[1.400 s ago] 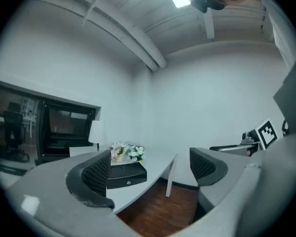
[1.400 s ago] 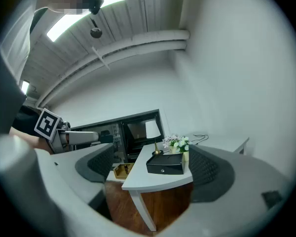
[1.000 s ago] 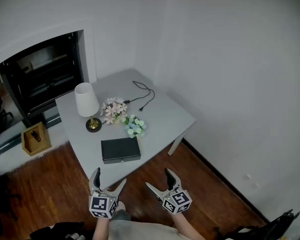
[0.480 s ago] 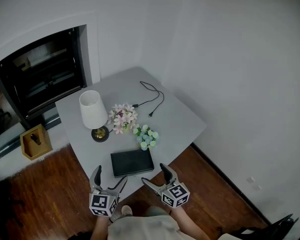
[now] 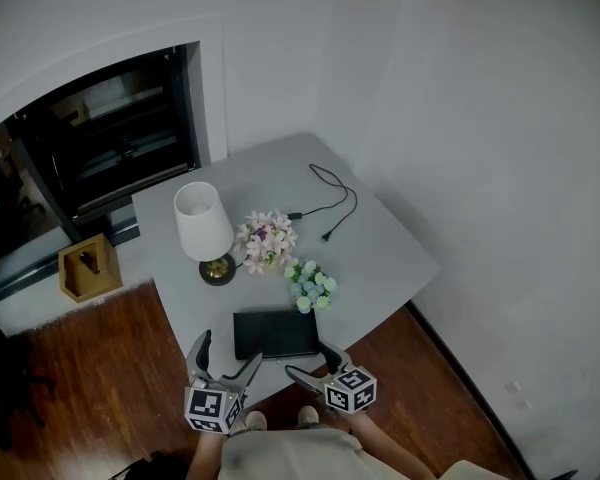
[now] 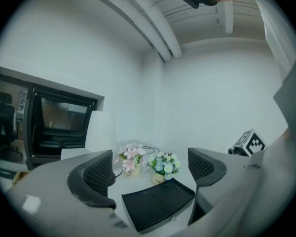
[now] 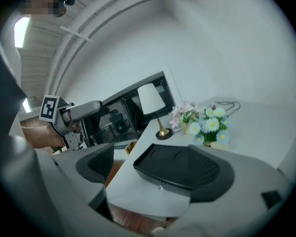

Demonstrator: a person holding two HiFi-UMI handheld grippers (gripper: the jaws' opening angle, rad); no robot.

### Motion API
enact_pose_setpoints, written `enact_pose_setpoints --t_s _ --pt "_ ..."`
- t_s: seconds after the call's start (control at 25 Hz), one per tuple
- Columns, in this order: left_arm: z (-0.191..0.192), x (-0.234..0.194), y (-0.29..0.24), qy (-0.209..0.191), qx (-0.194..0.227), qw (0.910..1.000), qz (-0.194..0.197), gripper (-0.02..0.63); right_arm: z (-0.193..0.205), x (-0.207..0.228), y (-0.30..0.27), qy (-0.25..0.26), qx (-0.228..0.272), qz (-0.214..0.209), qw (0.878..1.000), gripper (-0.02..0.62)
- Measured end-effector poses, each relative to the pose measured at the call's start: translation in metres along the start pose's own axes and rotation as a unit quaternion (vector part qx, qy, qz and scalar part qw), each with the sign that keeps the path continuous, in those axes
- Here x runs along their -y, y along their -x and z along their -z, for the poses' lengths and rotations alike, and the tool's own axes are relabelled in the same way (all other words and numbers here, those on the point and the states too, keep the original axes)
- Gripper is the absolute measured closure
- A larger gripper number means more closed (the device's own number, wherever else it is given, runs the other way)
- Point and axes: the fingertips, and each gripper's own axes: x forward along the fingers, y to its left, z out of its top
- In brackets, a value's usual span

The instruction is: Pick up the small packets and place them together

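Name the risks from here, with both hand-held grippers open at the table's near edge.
1. The black box lies at the table's near edge; a clumsy grasp by the left hand-held gripper or right hand-held gripper might drag it off.
2. The blue flowers and lamp stand just behind it; a reach past could tip them.
3. No small packets are in view.

Table (image 5: 380, 258) recorded grey. Near box (image 5: 275, 333): plain black. Lamp (image 5: 202, 223): white shade, brass base. Left flowers (image 5: 267, 240) pink, right bunch (image 5: 311, 286) blue-and-white. Far cable (image 5: 296, 215) black. Floor (image 5: 90, 368): red-brown wood grain. Black-and-white square markers noted on left gripper (image 5: 228, 353) and right gripper (image 5: 308, 360).
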Motion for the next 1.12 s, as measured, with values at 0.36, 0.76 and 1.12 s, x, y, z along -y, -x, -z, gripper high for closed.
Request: enact_pose_setpoints --t_s 0.36,0.76,1.12 --pt "0.008 -0.018 0.023 0.015 -0.012 0.9986 -0.049 0.143 0.111 0.004 -0.053 -0.116 -0.164 -0.039 0.979 0.227" --pt "0.022 -0.028 0.050 0.022 -0.029 0.9964 -0.076 0.143 0.148 0.019 -0.099 -0.272 -0.195 -0.035 0.942 0.395" --pt "0.013 -0.022 0.058 0.025 -0.020 0.9974 -0.065 0.143 0.156 0.023 -0.097 -0.254 -0.211 -0.021 0.944 0.532"
